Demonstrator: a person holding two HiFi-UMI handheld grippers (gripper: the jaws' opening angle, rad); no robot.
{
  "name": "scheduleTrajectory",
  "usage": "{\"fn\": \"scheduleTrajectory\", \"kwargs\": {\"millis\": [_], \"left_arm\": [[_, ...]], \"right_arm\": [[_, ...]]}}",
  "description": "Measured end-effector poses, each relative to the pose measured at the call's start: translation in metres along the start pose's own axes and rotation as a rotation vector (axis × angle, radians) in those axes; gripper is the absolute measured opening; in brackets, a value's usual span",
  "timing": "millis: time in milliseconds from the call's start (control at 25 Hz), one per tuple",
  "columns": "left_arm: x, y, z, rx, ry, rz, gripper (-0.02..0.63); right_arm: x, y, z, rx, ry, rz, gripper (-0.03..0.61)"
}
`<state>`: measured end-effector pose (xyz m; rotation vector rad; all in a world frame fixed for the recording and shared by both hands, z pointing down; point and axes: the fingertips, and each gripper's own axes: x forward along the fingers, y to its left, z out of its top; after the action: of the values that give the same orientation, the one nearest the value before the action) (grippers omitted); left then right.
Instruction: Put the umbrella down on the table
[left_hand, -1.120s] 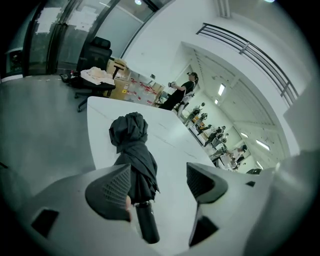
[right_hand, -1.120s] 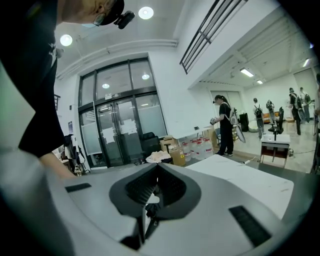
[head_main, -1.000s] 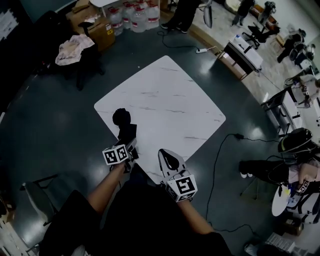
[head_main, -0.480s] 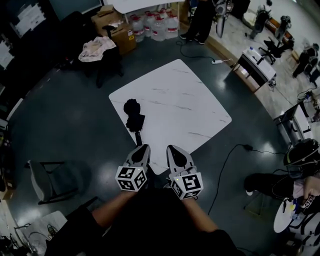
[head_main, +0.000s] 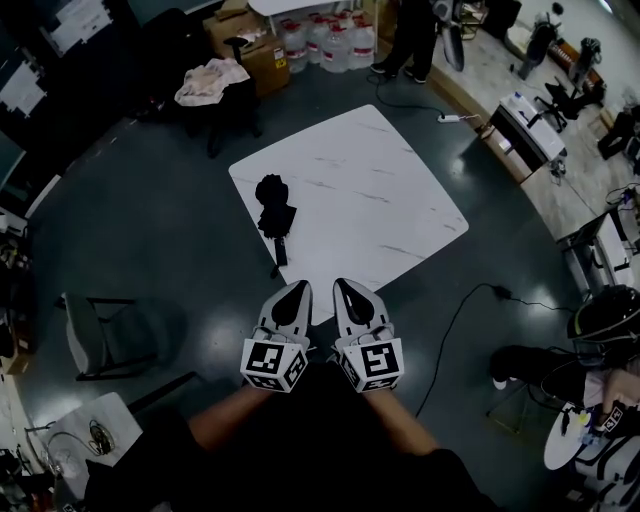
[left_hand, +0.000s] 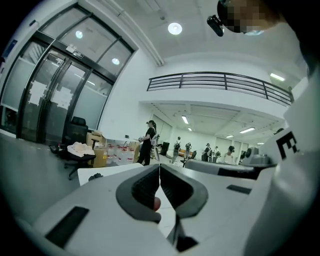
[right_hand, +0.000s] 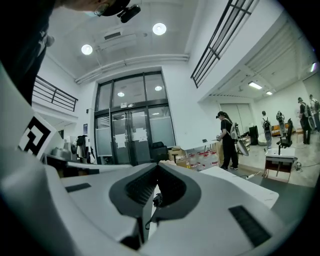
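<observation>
Black umbrella, head view: folded, lying flat on the white marble table near its left side, ahead of the left gripper, apart from it.
Umbrella axis: runs away from the grippers, thin end pointing back at the left gripper, bunched end far.
Right gripper: beside the left, jaws together, empty.
Left gripper view: left gripper jaws closed on nothing, umbrella ahead-left on the table.
Right gripper view: right gripper pads meet, empty.
</observation>
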<state>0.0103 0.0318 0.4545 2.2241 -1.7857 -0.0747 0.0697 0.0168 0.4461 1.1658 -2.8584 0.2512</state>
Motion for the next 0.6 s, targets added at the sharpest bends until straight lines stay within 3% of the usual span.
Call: {"fn": "scheduleTrajectory", "kwargs": {"millis": [240, 600], "left_arm": [[0.001, -0.011, 0.014, 0.038, -0.030, -0.004, 0.019], [-0.011, -0.014, 0.004, 0.034, -0.032, 0.034, 0.020]], "right_arm": [[-0.004, 0.007, 0.009, -0.032, -0.010, 0.001, 0.015], [-0.009, 0.015, 0.000, -0.041, 0.001, 0.039, 0.015]]}}
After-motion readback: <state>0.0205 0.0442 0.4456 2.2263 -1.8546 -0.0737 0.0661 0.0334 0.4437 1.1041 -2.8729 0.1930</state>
